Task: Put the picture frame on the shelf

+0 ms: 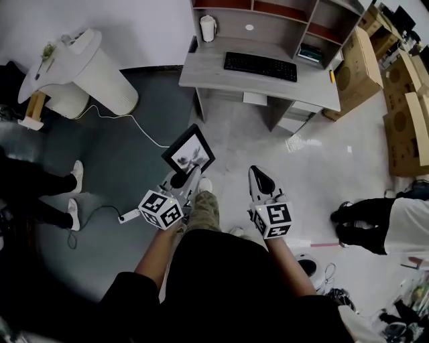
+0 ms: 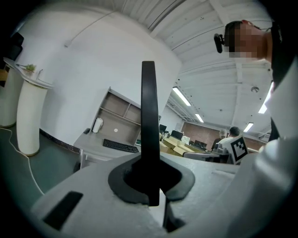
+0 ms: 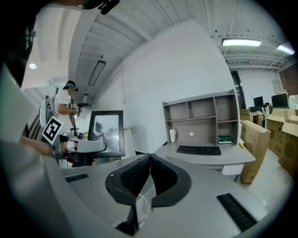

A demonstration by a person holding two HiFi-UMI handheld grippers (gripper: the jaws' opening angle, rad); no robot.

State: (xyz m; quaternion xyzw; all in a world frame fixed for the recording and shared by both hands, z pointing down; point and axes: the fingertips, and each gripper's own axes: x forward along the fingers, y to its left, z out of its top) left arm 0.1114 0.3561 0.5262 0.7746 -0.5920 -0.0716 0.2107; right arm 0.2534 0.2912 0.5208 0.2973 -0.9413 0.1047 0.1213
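Observation:
The black picture frame (image 1: pixel 190 151), holding a grey-toned print, is gripped by its lower edge in my left gripper (image 1: pixel 179 179), which is shut on it above the floor. In the left gripper view the frame (image 2: pixel 148 121) stands edge-on between the jaws of the left gripper (image 2: pixel 151 188). My right gripper (image 1: pixel 257 174) hangs beside it, shut and empty; in its own view the right gripper (image 3: pixel 149 163) has its pads together, with the frame (image 3: pixel 106 132) at its left. The shelf unit (image 1: pixel 268 15) stands on a grey desk (image 1: pixel 315 87) ahead of me, as the shelf (image 3: pixel 203 111) also appears in the right gripper view.
On the desk lie a keyboard (image 1: pixel 260 65) and a white cup (image 1: pixel 208 28). A white tower appliance (image 1: pixel 94 67) stands at the left with a cable to a power strip (image 1: pixel 127 216). Cardboard boxes (image 1: pixel 362 67) are stacked at the right. A person's shoes (image 1: pixel 75 178) are at the left; another person (image 1: pixel 382 224) stands at the right.

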